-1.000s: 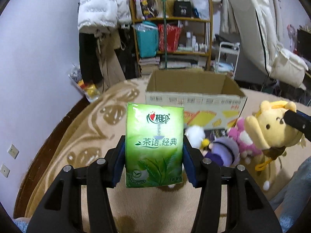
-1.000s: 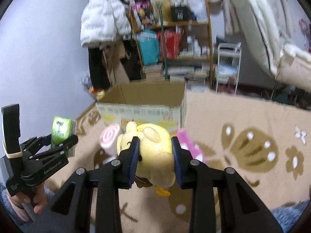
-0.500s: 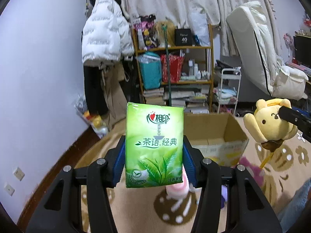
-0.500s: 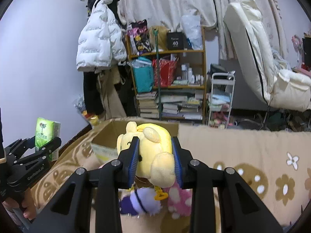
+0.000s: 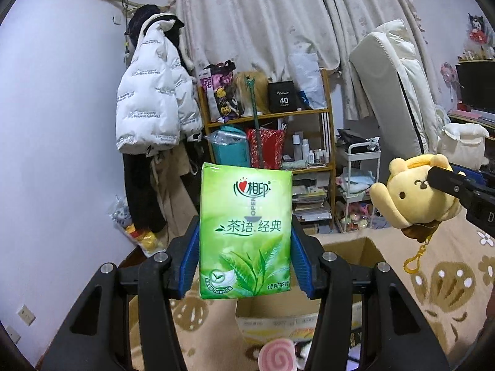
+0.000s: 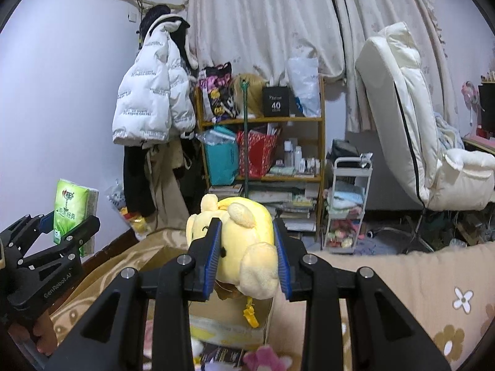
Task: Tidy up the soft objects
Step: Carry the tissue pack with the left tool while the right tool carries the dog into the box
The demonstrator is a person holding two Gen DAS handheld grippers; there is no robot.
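My left gripper (image 5: 246,241) is shut on a green tissue pack (image 5: 246,232) and holds it high above an open cardboard box (image 5: 349,249). The pack also shows in the right wrist view (image 6: 71,213). My right gripper (image 6: 247,247) is shut on a yellow plush bear (image 6: 244,241), held above the same box (image 6: 229,318). In the left wrist view the bear (image 5: 411,198) hangs at the right with its yellow clip dangling. A pink swirl plush (image 5: 277,355) lies on the carpet in front of the box.
A beige flowered carpet (image 6: 417,281) covers the floor. A wooden shelf (image 5: 269,117) full of bags and bottles stands behind, with a white rolling cart (image 6: 349,204) beside it. A white jacket (image 5: 151,105) hangs at the left. A pink plush (image 6: 266,358) lies near the box.
Both grippers have risen with their loads. The box and floor toys have dropped low in both views, and the curtains and upper wall have come into sight.
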